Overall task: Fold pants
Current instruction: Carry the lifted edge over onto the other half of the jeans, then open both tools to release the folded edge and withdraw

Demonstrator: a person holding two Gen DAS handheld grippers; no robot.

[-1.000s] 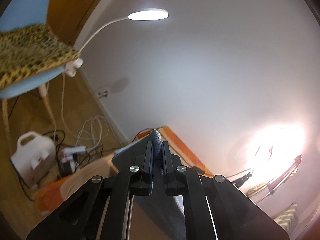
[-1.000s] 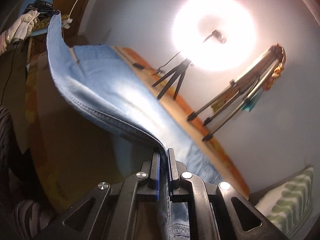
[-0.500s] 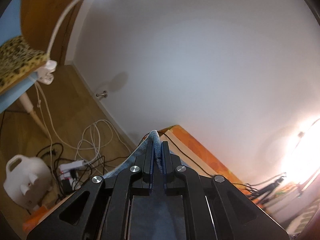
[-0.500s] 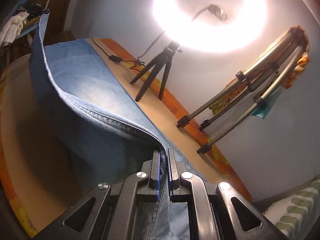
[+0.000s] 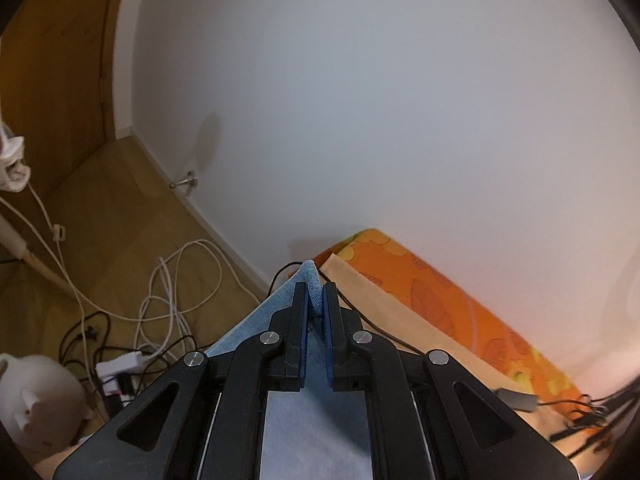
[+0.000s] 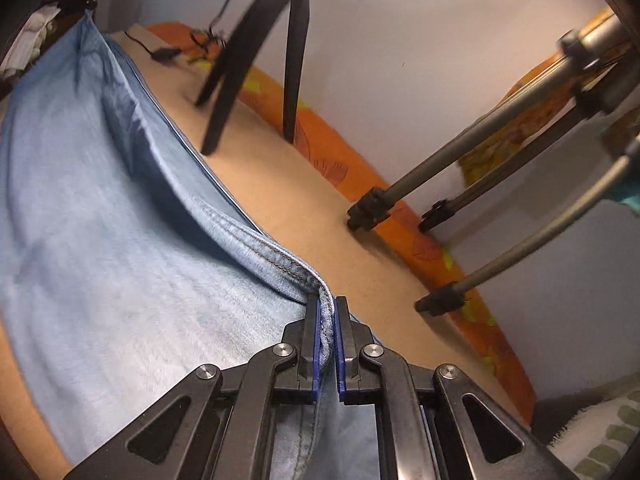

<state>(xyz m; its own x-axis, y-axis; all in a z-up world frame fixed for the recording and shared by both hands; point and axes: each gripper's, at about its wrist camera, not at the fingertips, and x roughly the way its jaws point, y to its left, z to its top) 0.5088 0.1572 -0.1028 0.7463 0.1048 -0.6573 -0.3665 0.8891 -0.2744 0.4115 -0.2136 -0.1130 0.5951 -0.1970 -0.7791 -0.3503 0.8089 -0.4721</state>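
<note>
White wall, wood floor with tangled cables (image 5: pixel 176 292); work surface is a tan board (image 6: pixel 320 216) over an orange patterned cover (image 5: pixel 440 292), tripod legs (image 6: pixel 248 60) standing along its far edge. Pants (image 6: pixel 120 240), light blue denim, drape over the board. Left gripper (image 5: pixel 316 300) clenched on a denim corner near the board's end. Right gripper (image 6: pixel 327 312) clenched on the stitched hem. Step, as judged: carrying one edge over for a fold. Next calls for lowering both corners level, aligned, before releasing. Containers: a white jug (image 5: pixel 36 396) on the floor; contents probably unreadable, blurred.
</note>
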